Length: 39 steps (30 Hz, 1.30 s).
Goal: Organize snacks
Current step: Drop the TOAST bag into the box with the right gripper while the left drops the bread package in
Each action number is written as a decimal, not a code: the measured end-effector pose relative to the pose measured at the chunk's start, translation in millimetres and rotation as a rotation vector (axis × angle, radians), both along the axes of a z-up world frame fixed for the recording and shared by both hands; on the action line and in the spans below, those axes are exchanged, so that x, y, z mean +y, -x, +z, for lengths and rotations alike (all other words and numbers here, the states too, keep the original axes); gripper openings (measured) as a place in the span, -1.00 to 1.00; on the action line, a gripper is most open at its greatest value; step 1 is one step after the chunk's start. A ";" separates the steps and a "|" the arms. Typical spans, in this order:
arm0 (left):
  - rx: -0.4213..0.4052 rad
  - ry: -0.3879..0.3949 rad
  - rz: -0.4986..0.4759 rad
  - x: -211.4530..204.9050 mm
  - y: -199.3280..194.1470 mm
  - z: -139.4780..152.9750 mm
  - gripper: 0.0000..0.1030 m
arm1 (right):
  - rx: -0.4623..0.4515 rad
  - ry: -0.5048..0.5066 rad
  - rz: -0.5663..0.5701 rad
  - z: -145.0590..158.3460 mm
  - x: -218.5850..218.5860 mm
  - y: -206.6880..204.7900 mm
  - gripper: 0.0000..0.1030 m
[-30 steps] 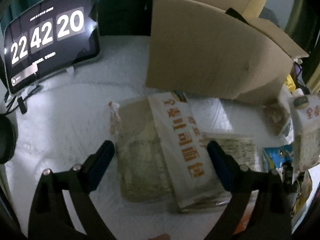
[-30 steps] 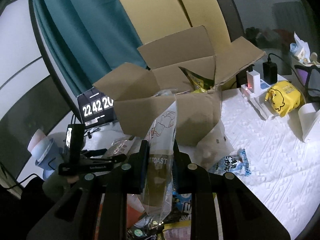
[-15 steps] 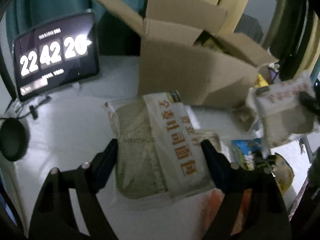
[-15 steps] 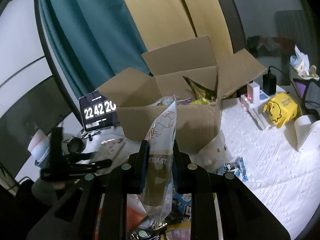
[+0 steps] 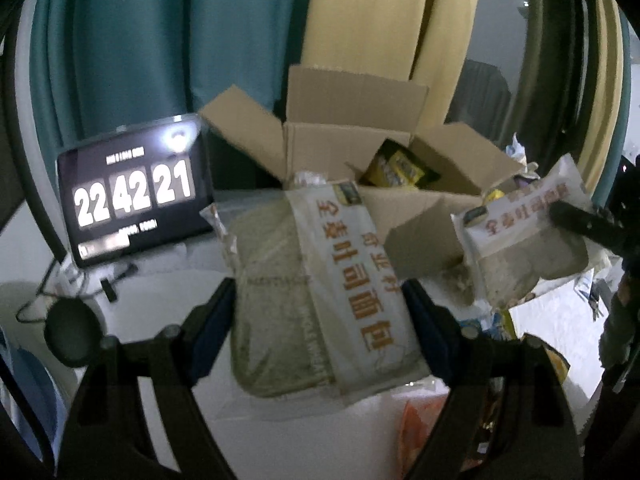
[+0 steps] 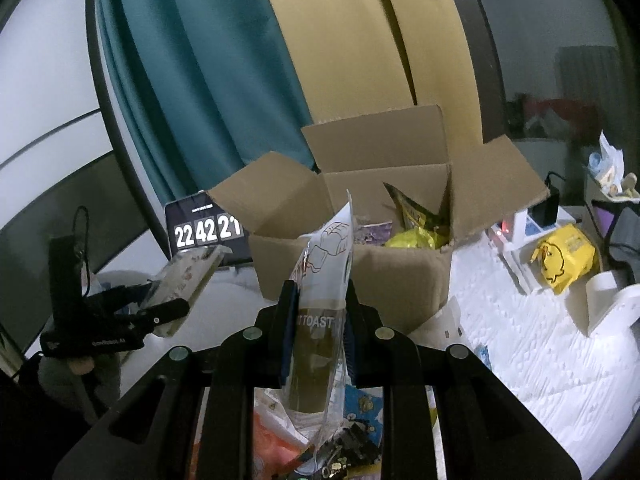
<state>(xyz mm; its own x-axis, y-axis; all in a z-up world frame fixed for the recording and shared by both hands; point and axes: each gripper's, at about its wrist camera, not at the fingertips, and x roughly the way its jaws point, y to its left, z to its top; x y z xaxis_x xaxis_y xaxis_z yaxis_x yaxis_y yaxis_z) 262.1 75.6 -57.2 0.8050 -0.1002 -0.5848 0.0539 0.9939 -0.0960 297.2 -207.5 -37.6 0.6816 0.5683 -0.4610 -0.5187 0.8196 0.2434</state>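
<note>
Comparing with a second before: left gripper [image 5: 316, 312] closed onto toast bag [image 5: 320, 292] and lifted it clear. Right gripper [image 6: 318, 328] clamped on second bag [image 6: 324, 280]. Both near box [image 6: 400, 276]; loading judged next.

Matt cardboard box [image 6: 400, 276], glossy plastic bread bag [image 5: 320, 292]

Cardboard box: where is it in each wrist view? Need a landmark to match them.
Left wrist: cardboard box upper centre, behind the held bread bag.
Right wrist: box centre, beyond the toast bag.
Shared landmark: clock tablet, left of the box in both.
</note>
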 end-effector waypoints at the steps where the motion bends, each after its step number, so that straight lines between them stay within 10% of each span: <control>1: -0.011 -0.006 -0.001 -1.0 1.0 2.8 0.61 | -0.004 0.002 0.000 1.4 0.2 -0.7 -0.57; 28: -0.198 -0.053 -0.078 -23.2 -75.4 54.4 0.61 | -0.111 0.074 -0.072 37.6 24.1 -64.1 -0.57; 39: -0.136 -0.011 -0.097 -37.3 -137.2 34.2 0.62 | -0.168 0.101 -0.138 51.3 13.8 -112.2 -0.57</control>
